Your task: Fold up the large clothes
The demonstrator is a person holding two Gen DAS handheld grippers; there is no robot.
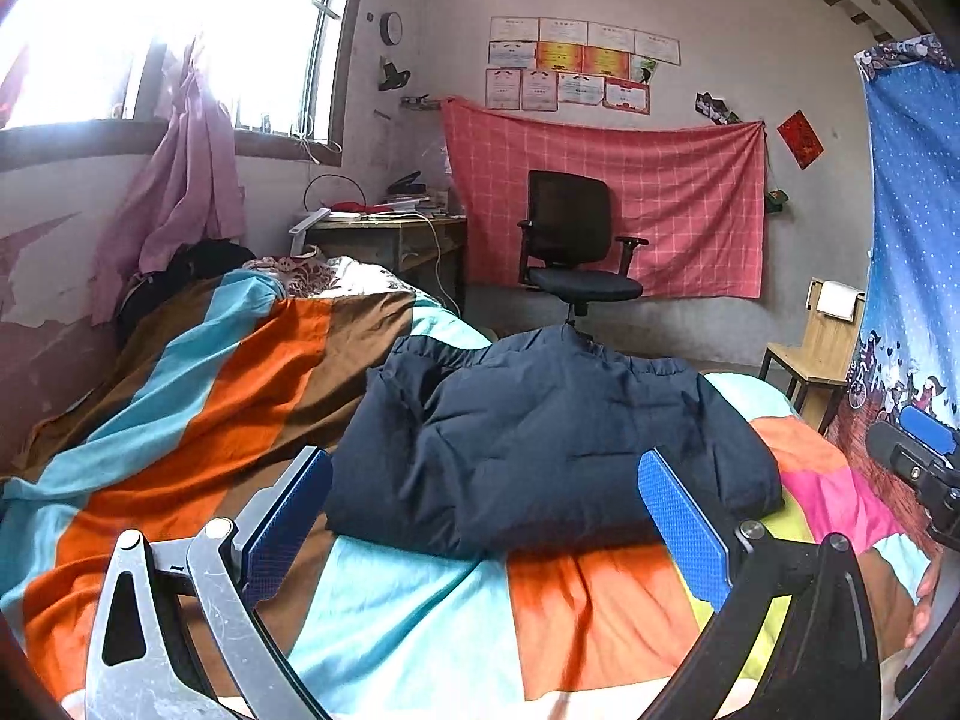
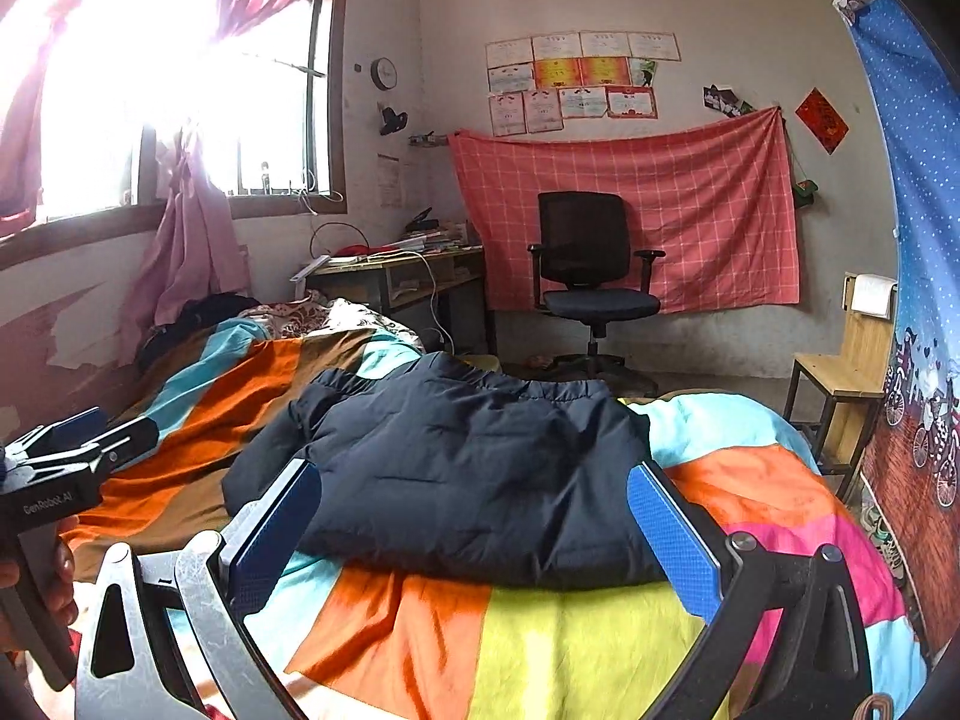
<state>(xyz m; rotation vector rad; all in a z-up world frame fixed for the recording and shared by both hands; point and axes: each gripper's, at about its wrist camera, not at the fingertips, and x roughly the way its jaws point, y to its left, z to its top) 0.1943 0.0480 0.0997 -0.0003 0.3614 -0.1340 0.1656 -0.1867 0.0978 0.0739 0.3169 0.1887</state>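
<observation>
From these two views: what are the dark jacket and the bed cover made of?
Dark jacket: looks like a padded synthetic shell, likely nylon or polyester; faint sheen, stitched puffy quilt lines. Bed cover: seems a thin matte woven fabric, perhaps cotton; flat colour blocks, soft fine wrinkles. Both grippers are open and clear of it.

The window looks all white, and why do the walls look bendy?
In both wrist views the window is blown out by daylight, hiding what's outside; the fisheye lens bends the walls and the blue curtain near the edges. The dark jacket in the middle stays fairly sharp.
</observation>
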